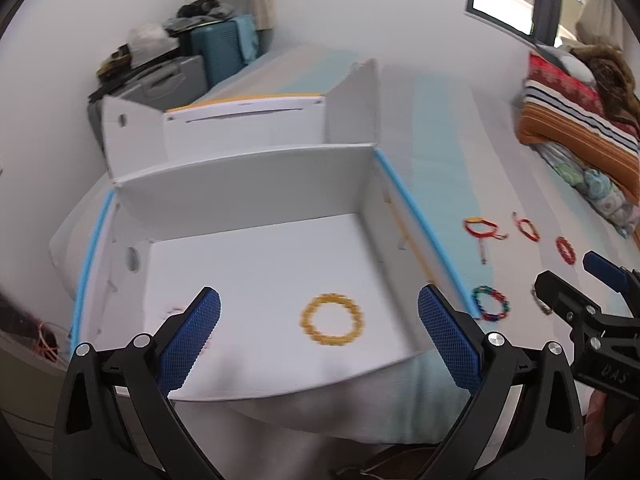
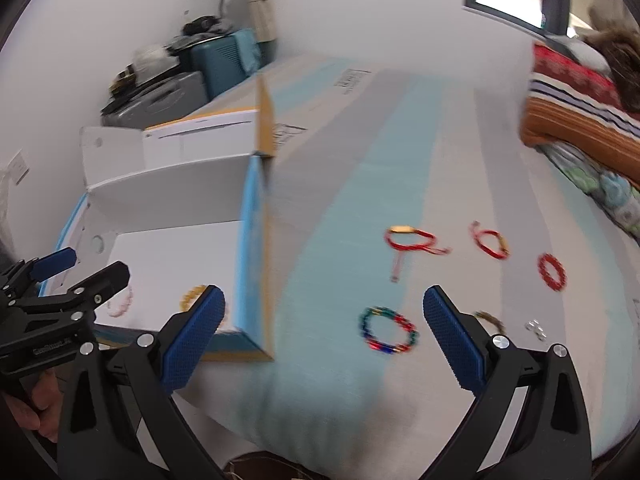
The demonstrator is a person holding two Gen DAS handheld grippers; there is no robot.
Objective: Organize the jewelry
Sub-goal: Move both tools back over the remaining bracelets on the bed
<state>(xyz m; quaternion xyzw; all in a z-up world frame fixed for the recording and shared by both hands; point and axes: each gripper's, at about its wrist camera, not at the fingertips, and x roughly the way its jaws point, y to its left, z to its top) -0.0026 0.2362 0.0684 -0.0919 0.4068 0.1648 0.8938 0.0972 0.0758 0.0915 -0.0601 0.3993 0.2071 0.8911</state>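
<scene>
A white open box [image 1: 248,168] with blue edges lies on the bed. A yellow bead bracelet [image 1: 333,319] lies on its floor, and a pink one [image 2: 120,303] lies beside it. My left gripper [image 1: 320,336] is open and empty above the box's near edge. My right gripper [image 2: 324,336] is open and empty above the bed, just right of the box [image 2: 252,264]. A multicoloured bead bracelet [image 2: 389,329] lies between its fingers' line of sight. Red bracelets [image 2: 412,242] [image 2: 491,243] [image 2: 553,271] lie farther off.
A small brownish bracelet [image 2: 490,320] and a clear piece [image 2: 536,329] lie right of the right gripper. Folded blankets [image 1: 576,120] are stacked at the far right. Suitcases [image 1: 192,68] stand by the wall behind the box.
</scene>
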